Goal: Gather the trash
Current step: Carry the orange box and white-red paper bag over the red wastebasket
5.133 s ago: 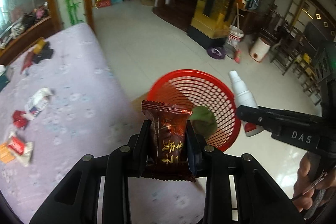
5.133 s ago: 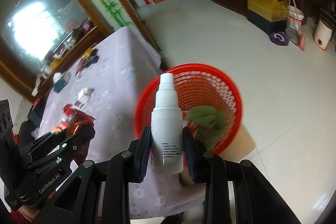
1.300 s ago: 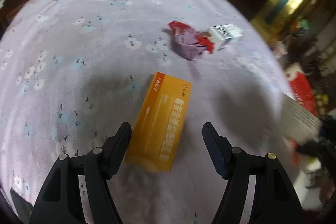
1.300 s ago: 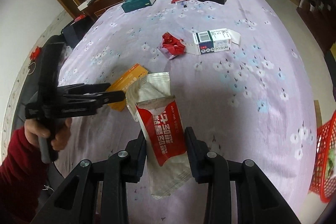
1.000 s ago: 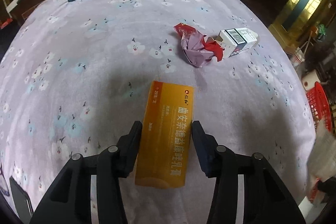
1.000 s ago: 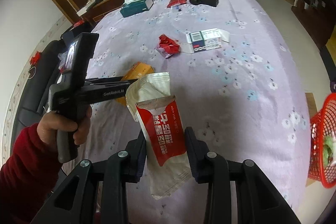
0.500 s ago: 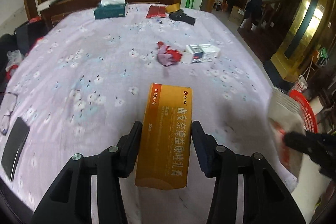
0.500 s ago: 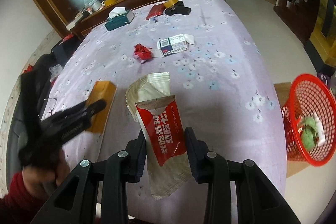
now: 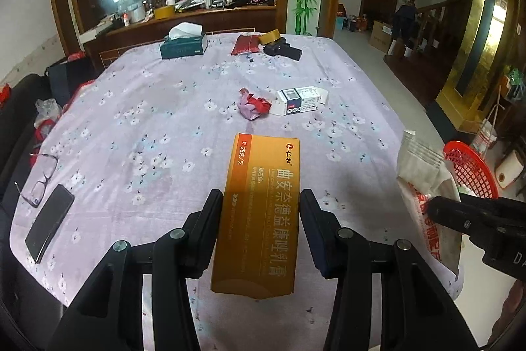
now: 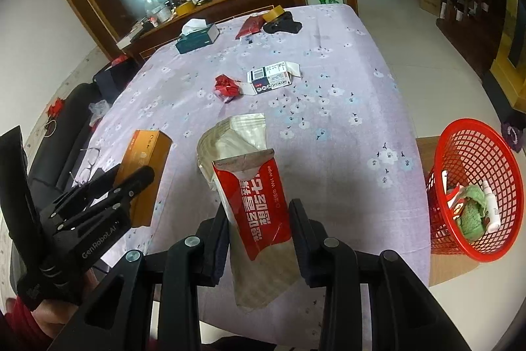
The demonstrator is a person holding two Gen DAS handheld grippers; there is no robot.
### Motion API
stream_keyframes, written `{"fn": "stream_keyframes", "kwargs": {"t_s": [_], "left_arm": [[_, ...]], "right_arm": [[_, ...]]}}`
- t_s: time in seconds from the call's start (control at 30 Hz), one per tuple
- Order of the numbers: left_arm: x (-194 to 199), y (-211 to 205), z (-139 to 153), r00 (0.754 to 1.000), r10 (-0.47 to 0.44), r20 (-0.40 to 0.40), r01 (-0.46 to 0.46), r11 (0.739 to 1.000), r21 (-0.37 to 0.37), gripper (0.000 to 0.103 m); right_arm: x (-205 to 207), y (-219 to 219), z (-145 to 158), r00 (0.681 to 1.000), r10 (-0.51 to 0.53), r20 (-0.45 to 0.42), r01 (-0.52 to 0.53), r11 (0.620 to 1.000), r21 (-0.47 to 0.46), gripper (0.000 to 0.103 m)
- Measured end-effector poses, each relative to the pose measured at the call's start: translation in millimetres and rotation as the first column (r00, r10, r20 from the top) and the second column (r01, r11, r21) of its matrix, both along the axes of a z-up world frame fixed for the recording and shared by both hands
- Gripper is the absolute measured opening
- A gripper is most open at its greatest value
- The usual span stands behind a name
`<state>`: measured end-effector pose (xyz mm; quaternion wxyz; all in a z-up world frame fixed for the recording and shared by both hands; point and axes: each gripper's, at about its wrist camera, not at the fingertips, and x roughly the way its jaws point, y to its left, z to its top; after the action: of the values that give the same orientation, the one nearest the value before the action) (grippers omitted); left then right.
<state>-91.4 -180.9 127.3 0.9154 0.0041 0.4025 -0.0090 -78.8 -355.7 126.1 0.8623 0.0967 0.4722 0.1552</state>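
Both tools carry trash above the bench (image 9: 138,107), its lilac cloth spread ahead of and below them, with the red basket (image 10: 473,186) on the floor past the bench's corner, to the right of the right tool. The main risk, as a judgement, is a miss at the drop: the basket sits low and off to one side, so a release made over the bench edge could land on the floor or on the cloth. The wet-wipe pouch (image 10: 253,196) is limp and held near its lower half only, so it may flop or slide out. The left tool (image 9: 261,219), angled downward, is closed partway on the orange box (image 9: 259,213), gripped across its width. The right tool (image 10: 258,229), likewise tilted down, is nearly shut on the pouch. A crumpled wrapper (image 9: 253,106) and a small carton (image 9: 297,101) lie further ahead, uncollected.
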Motion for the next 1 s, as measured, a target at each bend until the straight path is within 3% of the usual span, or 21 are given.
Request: {"fn": "stream_keyframes", "kwargs": {"t_s": [0.17, 0.67, 0.8, 0.9, 1.0], "left_arm": [[-5, -16, 5, 1.000, -0.014, 0.018, 0.013, 0.999, 0.037, 0.046], [5, -34, 13, 0.999, -0.036, 0.027, 0.035, 0.999, 0.032, 0.046], [19, -30, -3, 0.993, -0.072, -0.090, 0.066, 0.995, -0.070, 0.046], [32, -32, -32, 0.966, -0.104, -0.239, 0.065, 0.984, -0.165, 0.046], [35, -41, -50, 0.944, -0.125, -0.304, 0.068, 0.979, -0.191, 0.046]], "right_arm": [[0, -11, 4, 1.000, -0.009, 0.011, 0.008, 1.000, 0.014, 0.037], [2, -32, 14, 0.999, -0.016, 0.036, 0.015, 1.000, 0.021, 0.037], [4, -42, 15, 0.998, -0.051, 0.034, 0.050, 0.998, 0.023, 0.037], [4, -51, 16, 0.996, -0.080, 0.026, 0.079, 0.996, 0.028, 0.037], [2, -58, 14, 0.996, -0.089, 0.018, 0.089, 0.996, 0.022, 0.037]]}}
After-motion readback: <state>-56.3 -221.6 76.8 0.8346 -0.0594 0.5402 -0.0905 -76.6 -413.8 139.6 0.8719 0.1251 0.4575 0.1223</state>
